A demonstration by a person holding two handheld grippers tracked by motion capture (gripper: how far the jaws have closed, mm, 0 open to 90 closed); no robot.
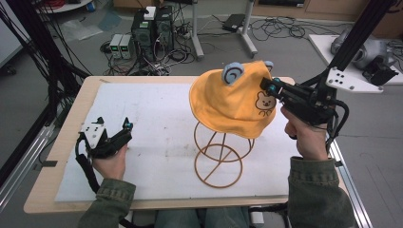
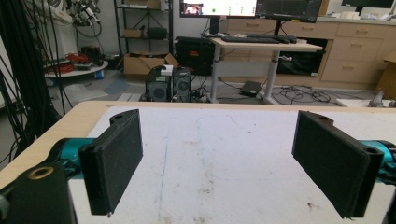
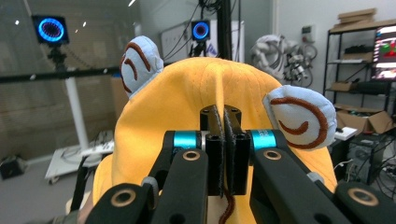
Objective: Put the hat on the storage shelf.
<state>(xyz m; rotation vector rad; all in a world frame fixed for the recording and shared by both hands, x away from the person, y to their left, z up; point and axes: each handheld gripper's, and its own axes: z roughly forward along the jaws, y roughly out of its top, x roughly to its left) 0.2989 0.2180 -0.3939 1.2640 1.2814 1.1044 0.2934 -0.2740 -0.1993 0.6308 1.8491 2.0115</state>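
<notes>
Above the white mat (image 1: 157, 123), yellow hat (image 1: 228, 102) pinched in right gripper (image 1: 272, 89).

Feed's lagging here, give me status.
Right gripper shut on yellow hat, over wire stand. Left gripper open, on the white mat. Nothing in the way.

We see the orange hat (image 1: 233, 102), with blue ears and a bear patch, draped over the wire stand (image 1: 221, 159) at the table's 2 o'clock, its fabric pinched.
</notes>
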